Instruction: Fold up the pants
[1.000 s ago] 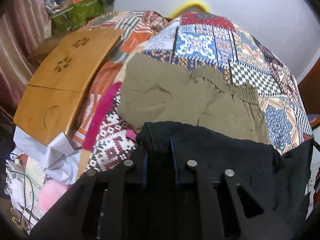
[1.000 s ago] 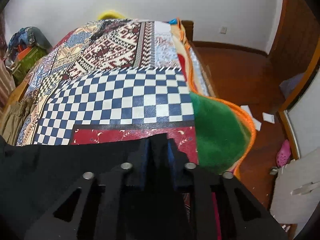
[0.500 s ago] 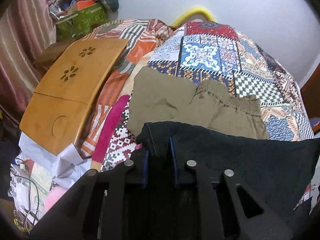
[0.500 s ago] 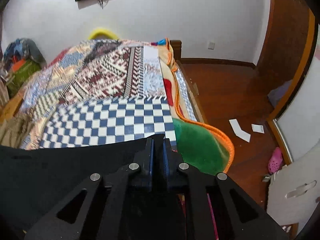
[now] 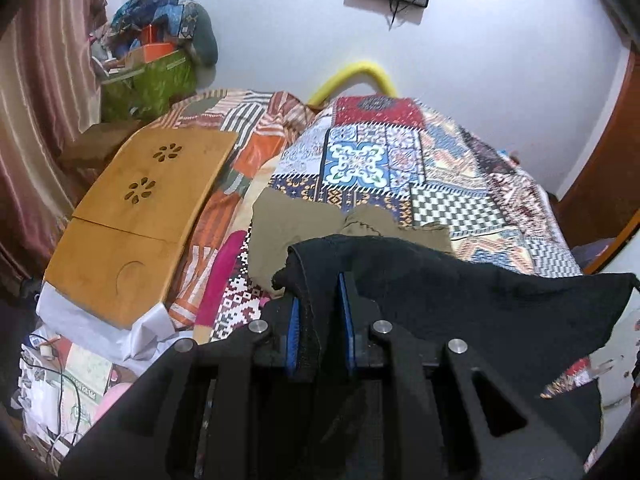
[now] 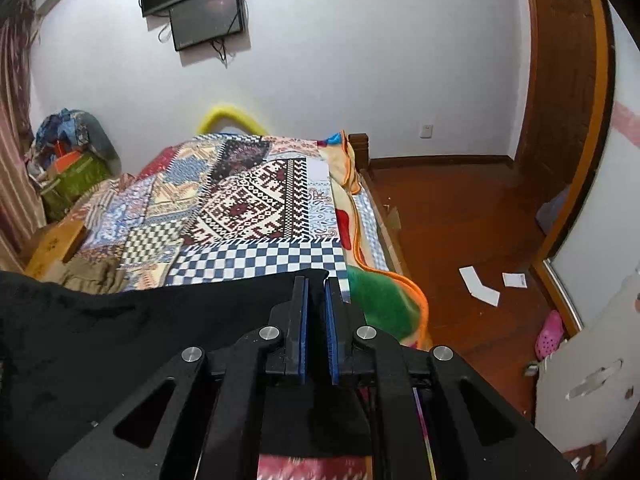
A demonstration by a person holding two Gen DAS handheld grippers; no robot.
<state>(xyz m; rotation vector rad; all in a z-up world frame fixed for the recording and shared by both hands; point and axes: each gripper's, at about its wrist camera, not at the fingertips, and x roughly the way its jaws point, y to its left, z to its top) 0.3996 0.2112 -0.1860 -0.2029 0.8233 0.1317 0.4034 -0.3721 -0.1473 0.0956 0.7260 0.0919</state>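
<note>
My left gripper (image 5: 320, 276) is shut on one corner of the black pants (image 5: 460, 304) and holds them up above the bed. My right gripper (image 6: 315, 280) is shut on the other corner of the black pants (image 6: 120, 340), which stretch to the left between both grippers. Olive pants (image 5: 280, 228) lie crumpled on the patchwork bedspread (image 5: 400, 160) beyond the black cloth; they also show in the right wrist view (image 6: 92, 276).
A wooden lap table (image 5: 132, 208) lies at the bed's left side over white paper and cables. A green bag (image 5: 148, 80) with clutter stands in the far left corner. Wooden floor (image 6: 460, 220) with paper scraps and a pink shoe (image 6: 550, 334) lies right of the bed.
Both grippers have risen and tilted up with the black pants; more of the wall and screens shows. The black cloth is stretched wider between them.
</note>
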